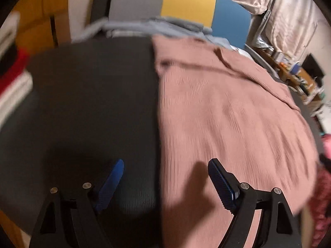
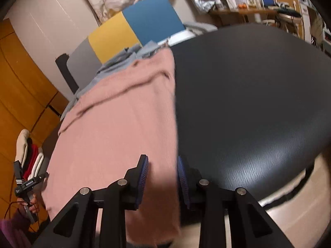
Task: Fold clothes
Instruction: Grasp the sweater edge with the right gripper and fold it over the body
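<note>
A pink knitted garment (image 1: 227, 113) lies spread flat on the dark round table (image 1: 93, 103). In the left wrist view it covers the table's right half. My left gripper (image 1: 165, 170) hovers open over the garment's straight left edge, one blue pad (image 1: 112, 180) above bare table and the other above the cloth. In the right wrist view the same garment (image 2: 115, 128) fills the left side, draping over the near rim of the table (image 2: 248, 103). My right gripper (image 2: 163, 178) is open with a narrower gap, straddling the garment's right edge, with nothing pinched.
A blue-grey garment (image 1: 144, 28) lies bunched at the table's far end, before a grey, yellow and blue panel (image 1: 186, 2). Folded red and white clothes (image 2: 31, 157) are stacked at the left. A hand (image 2: 31, 204) holds the other gripper. A cluttered desk (image 2: 258, 6) stands behind.
</note>
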### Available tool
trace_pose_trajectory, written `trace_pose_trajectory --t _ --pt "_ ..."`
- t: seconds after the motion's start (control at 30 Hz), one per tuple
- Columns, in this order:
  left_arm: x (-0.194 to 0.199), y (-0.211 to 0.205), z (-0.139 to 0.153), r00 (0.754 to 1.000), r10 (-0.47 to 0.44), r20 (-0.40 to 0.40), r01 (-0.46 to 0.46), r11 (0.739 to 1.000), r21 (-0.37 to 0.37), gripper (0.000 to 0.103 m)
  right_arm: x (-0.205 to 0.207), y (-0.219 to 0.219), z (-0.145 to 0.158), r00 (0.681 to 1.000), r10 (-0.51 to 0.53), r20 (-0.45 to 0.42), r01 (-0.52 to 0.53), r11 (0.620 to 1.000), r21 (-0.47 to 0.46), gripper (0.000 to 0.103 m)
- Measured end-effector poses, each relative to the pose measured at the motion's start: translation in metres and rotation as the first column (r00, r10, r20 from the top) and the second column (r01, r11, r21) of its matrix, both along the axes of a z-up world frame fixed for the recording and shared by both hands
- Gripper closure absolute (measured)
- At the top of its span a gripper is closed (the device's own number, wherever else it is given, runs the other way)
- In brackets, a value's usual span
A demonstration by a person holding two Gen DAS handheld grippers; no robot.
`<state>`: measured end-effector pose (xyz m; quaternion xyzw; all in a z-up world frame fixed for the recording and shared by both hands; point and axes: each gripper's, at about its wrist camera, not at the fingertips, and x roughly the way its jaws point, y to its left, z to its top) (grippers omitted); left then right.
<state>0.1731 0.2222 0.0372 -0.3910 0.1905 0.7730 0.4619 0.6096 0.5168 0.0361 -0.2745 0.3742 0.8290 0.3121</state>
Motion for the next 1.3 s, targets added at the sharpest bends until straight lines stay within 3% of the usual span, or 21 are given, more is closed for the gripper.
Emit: trace_pose_trajectory --t 0.1,0.2,0.33,0.47,0.63,0.73,0.87,1.0,1.03,1.07,1.1,1.13,1.17,1.23,1.3 --pt "0.008 -0.03 -0.003 0.998 -0.01 0.056 0.01 1.0 0.012 0.015 0.011 -0.003 -0.008 0.999 0.007 -0.045 -0.008 1.0 -0.021 0.073" --pt "0.015 -0.06 -0.006 0.994 -0.021 0.111 0.019 1.0 0.024 0.013 0.02 -0.001 -0.017 0.989 0.025 -0.147 -0.034 0.997 -0.062 0.073" --pt "0.034 -0.063 -0.004 0.971 -0.138 0.195 0.127 0.99 0.069 0.012 0.026 -0.004 -0.029 0.961 0.068 -0.268 -0.1 0.989 -0.11 0.072" --pt "0.047 -0.057 -0.004 0.942 -0.22 0.254 0.202 0.975 0.094 0.011 0.008 -0.012 -0.039 0.924 0.169 -0.344 -0.229 0.963 -0.143 0.072" --pt "0.045 -0.06 -0.004 0.899 -0.256 0.354 0.229 0.966 0.118 0.011 -0.008 -0.023 -0.039 0.907 0.235 -0.349 -0.295 0.946 -0.131 0.072" --pt "0.053 -0.062 -0.003 0.885 -0.288 0.365 0.273 0.957 0.093 0.011 -0.015 -0.023 -0.039 0.903 0.262 -0.34 -0.322 0.938 -0.132 0.072" --pt "0.054 -0.057 -0.004 0.858 -0.279 0.432 0.26 0.96 0.102 0.011 -0.023 -0.027 -0.04 0.898 0.301 -0.32 -0.355 0.927 -0.125 0.072" --pt "0.056 -0.051 -0.006 0.871 -0.246 0.426 0.226 0.969 0.096 0.012 -0.026 -0.036 -0.036 0.919 0.289 -0.269 -0.325 0.941 -0.098 0.075" --pt "0.06 -0.049 -0.005 0.895 -0.232 0.38 0.224 0.972 0.066 0.019 -0.03 -0.04 -0.033 0.932 0.283 -0.227 -0.308 0.948 -0.082 0.083" --pt "0.065 -0.046 -0.003 0.92 -0.218 0.324 0.221 0.975 0.031 0.036 -0.033 -0.043 -0.031 0.942 0.275 -0.195 -0.293 0.953 -0.072 0.087" --pt "0.067 -0.045 -0.002 0.938 -0.208 0.278 0.215 0.977 0.006 0.047 -0.034 -0.043 -0.03 0.947 0.263 -0.183 -0.28 0.957 -0.075 0.091" --pt "0.068 -0.045 -0.001 0.952 -0.198 0.234 0.208 0.978 -0.017 0.067 -0.034 -0.043 -0.03 0.951 0.247 -0.185 -0.266 0.96 -0.088 0.092" --pt "0.066 -0.046 0.0 0.951 -0.2 0.237 0.208 0.978 -0.008 0.08 -0.031 -0.041 -0.032 0.952 0.223 -0.21 -0.252 0.96 -0.119 0.093" --pt "0.061 -0.05 0.002 0.942 -0.208 0.263 0.209 0.978 0.024 0.092 -0.025 -0.038 -0.035 0.943 0.196 -0.269 -0.247 0.955 -0.167 0.093" --pt "0.058 -0.054 0.006 0.932 -0.217 0.291 0.208 0.976 0.06 0.093 -0.022 -0.038 -0.037 0.923 0.177 -0.34 -0.258 0.944 -0.207 0.093"
